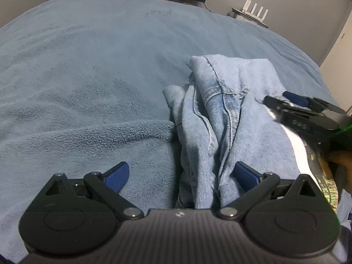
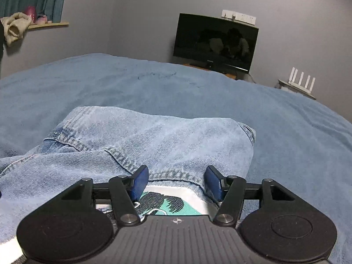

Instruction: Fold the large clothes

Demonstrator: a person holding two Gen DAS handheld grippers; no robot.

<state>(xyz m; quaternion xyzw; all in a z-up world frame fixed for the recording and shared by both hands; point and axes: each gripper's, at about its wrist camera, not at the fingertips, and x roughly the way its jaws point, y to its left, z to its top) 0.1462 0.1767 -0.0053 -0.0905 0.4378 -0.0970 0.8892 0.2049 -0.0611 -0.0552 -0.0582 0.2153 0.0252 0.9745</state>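
Observation:
A light blue denim garment (image 1: 224,114) lies bunched and partly folded on the blue blanket (image 1: 88,77). It also shows in the right wrist view (image 2: 154,140), with a white patch with a teal and black print (image 2: 167,202) at its near edge. My left gripper (image 1: 182,176) is open, jaws wide, at the garment's near left edge; its right finger rests against the denim. My right gripper (image 2: 176,181) is open over the denim's hem and the printed patch. The right gripper also shows in the left wrist view (image 1: 286,99), on the garment's right side.
The blanket (image 2: 286,132) covers a wide bed. A dark monitor (image 2: 215,41) stands against the far wall and a white router (image 2: 301,81) sits on a small stand to its right. A shelf with cloth items (image 2: 22,24) is at the far left.

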